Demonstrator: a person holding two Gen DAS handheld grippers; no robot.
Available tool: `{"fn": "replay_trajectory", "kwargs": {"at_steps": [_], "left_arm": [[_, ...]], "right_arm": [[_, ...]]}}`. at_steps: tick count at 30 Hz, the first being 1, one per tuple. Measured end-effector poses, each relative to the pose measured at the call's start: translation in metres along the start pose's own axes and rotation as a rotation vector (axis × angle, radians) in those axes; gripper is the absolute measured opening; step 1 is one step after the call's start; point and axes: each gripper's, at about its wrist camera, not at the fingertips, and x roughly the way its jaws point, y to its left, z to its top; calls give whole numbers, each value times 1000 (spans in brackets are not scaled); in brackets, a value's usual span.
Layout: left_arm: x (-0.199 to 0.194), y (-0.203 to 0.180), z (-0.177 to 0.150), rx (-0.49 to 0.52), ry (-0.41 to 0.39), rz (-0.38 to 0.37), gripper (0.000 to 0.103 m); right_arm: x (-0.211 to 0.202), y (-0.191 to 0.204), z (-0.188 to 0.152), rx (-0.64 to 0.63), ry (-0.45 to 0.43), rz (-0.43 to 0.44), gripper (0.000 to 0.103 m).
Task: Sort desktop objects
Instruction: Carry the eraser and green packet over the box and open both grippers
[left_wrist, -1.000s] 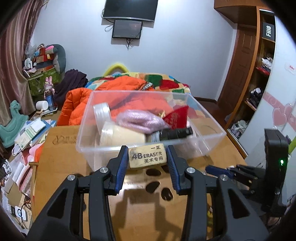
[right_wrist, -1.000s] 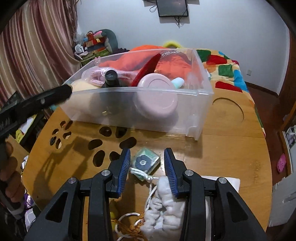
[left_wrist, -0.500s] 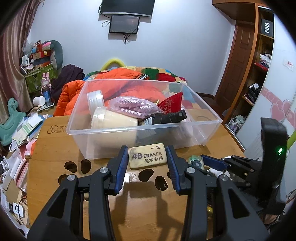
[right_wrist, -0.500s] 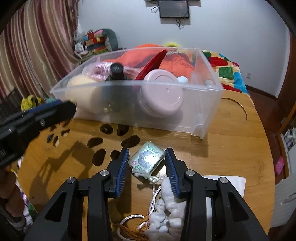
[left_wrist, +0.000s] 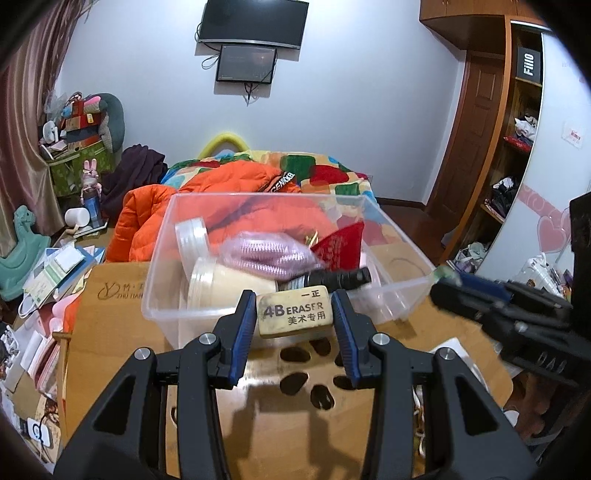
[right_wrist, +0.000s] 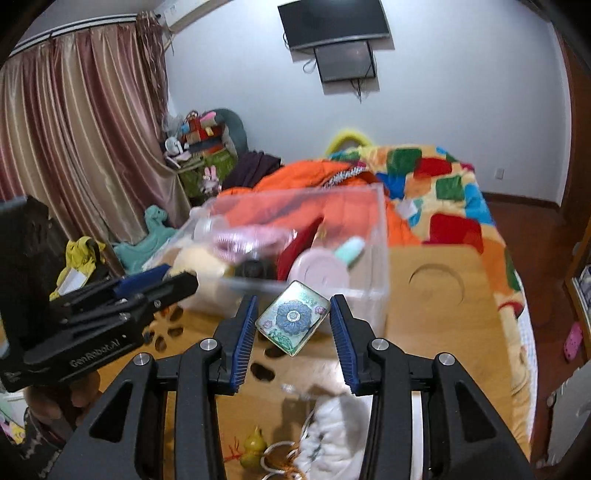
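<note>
The left gripper (left_wrist: 294, 326) has its jaws closed on a tan eraser (left_wrist: 293, 312) printed "4B ERASER" with a line of Chinese characters beneath, held at the near wall of the clear plastic bin (left_wrist: 162, 284), at 12 o'clock from the camera. Inside the bin lie a cream jar (left_wrist: 229, 282), a pink knitted pouch (left_wrist: 269, 253), a red packet (left_wrist: 340, 245) and a black bottle (left_wrist: 340, 278). The wooden table (left_wrist: 122, 332) bears a burnt-in logo at 10 o'clock, too distorted to read fully. On the shelf at 2 o'clock a black box (left_wrist: 529, 63) reads "Fiiio". The right gripper (right_wrist: 293, 325) grips a small flat tin (right_wrist: 292, 317) with a blue flower on its lid, tilted cornerwise between the jaws; half a second ago that tin lay on the table between them, and now it is raised in front of the bin's near wall. In the right wrist view the left gripper's body shows "GenRobot.AI" at 9 o'clock. A white drawstring pouch (right_wrist: 332, 435) and a small yellow gourd charm (right_wrist: 255, 441) lie on the table at 6 o'clock. The eraser sits in the left jaws as before.
</note>
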Motion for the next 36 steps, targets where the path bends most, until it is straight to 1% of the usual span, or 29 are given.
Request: {"fn": "replay_trajectory", "kwargs": {"at_steps": [4, 11, 14, 23, 25, 28, 32, 35, 36], "left_arm": [[1, 5, 9, -2, -24, 9, 41], [13, 14, 24, 1, -31, 28, 41], [27, 18, 31, 0, -18, 39, 41], [57, 15, 49, -2, 26, 9, 41], [66, 10, 51, 17, 41, 16, 41], [77, 2, 52, 47, 59, 33, 41], [89, 0, 52, 50, 80, 34, 41], [90, 0, 52, 50, 82, 38, 41], [90, 0, 51, 49, 81, 38, 43]], "right_arm": [[4, -4, 16, -21, -18, -32, 37], [29, -17, 34, -26, 5, -51, 37], [41, -16, 38, -41, 17, -49, 37], [74, -20, 50, -73, 47, -53, 37], [80, -20, 51, -84, 54, -66, 37], [87, -22, 52, -81, 68, -61, 37], [94, -24, 53, -85, 78, -70, 37], [97, -26, 55, -86, 85, -75, 37], [97, -25, 55, -87, 85, -79, 37]]}}
